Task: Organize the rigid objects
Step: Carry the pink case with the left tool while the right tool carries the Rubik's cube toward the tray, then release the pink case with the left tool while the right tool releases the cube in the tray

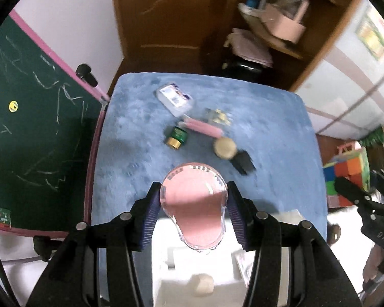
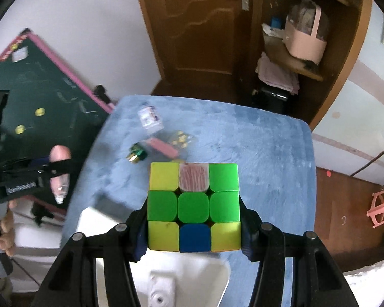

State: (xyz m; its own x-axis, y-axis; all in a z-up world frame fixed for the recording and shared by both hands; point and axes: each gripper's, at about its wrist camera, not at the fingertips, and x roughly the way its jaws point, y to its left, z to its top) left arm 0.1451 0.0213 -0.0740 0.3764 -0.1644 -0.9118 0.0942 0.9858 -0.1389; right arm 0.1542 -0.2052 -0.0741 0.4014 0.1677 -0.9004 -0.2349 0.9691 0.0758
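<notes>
Blue fuzzy table (image 1: 281,133) fills mid-frame, brown door behind. My left gripper (image 1: 194,212) points steeply down, pads pinching a clear pink-filled jar (image 1: 194,204) at lower centre, above a white tray (image 1: 217,289). My right gripper (image 2: 193,230), same tilt, clamps the puzzle cube (image 2: 194,207) at frame centre. Small items sit upper-mid on the table

We read "DAS" in pale letters on the black body of the right gripper (image 1: 350,192), at the right edge of the left wrist view. Print on the left gripper (image 2: 53,171) is too blurred to read.
</notes>
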